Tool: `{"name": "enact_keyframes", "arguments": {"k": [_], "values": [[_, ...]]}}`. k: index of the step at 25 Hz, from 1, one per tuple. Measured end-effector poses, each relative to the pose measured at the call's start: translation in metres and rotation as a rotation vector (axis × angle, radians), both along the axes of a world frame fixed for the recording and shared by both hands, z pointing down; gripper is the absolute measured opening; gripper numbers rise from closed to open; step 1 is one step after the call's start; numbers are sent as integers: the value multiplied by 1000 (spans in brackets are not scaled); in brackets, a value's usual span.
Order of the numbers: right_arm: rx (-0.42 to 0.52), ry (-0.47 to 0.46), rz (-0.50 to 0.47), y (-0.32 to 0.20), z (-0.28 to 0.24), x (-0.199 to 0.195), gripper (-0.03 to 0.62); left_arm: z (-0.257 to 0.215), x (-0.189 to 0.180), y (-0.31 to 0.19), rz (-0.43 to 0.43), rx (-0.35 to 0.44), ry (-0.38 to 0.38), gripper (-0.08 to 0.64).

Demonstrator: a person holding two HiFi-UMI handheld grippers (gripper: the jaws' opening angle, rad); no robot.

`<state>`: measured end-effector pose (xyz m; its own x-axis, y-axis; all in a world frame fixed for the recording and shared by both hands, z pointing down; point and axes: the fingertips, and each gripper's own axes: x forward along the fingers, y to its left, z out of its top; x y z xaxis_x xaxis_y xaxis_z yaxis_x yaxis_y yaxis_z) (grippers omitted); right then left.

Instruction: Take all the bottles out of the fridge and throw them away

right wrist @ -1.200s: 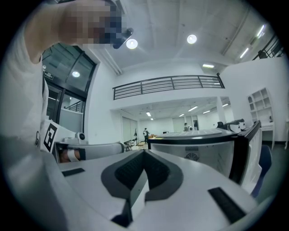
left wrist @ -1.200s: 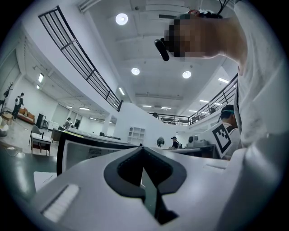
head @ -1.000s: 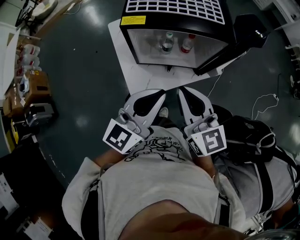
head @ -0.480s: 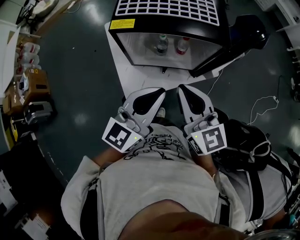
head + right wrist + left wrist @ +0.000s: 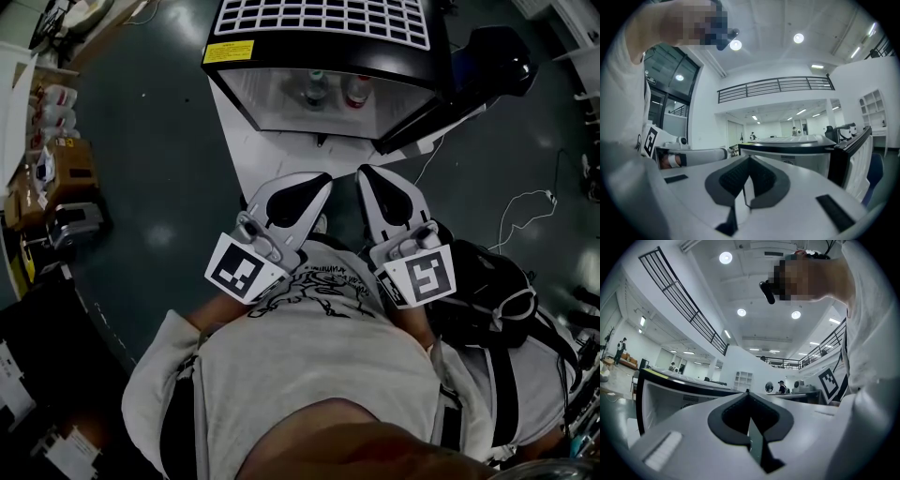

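In the head view a small black fridge stands on the floor with its door swung open to the right. Two bottles stand inside: a clear one with a pale cap and one with a red cap. My left gripper and right gripper are held side by side in front of my chest, short of the fridge, jaws shut with nothing in them. The left gripper view shows the shut jaws and the fridge top. The right gripper view shows its shut jaws, the fridge and the door.
A white board lies under the fridge. A white cable trails on the dark floor at the right, beside a black bag. Boxes and clutter line the left edge.
The fridge has slid toward the top of the head view, so the bottles sit higher in the picture. Both grippers stay shut, side by side.
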<state>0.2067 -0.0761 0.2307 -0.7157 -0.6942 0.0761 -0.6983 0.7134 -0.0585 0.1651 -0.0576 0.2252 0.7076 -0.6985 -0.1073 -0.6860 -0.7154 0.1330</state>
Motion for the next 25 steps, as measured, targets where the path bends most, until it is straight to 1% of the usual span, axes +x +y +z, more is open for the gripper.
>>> {"name": "enact_keyframes", "arguments": {"k": [3,6,10,12,18,19,23,25], "values": [[-3,2,-4,-2,1,-3,9,3,-1,-2,0,-12,-2,10],[-6,3,-5,-4,4,-8,9,9,-6,-4,2,-53,-8,10],[-8,3,3,-10,4,-14,9,6,-15,-12,-5,-21,-3,11],[-9,3,10,-13,3,-17,9,6,-19,-16,-2,-20,-7,11],[-7,1,33,-23,2,-27,9,12,-29,-22,18,-75,-36,11],[-5,3,35,-24,1,-29,9,12,-31,-23,19,-75,-37,11],[0,9,43,-27,1,-34,9,8,-38,-28,12,-31,-33,11],[4,13,44,-27,2,-36,9,10,-41,-29,7,-41,-34,11]]}}
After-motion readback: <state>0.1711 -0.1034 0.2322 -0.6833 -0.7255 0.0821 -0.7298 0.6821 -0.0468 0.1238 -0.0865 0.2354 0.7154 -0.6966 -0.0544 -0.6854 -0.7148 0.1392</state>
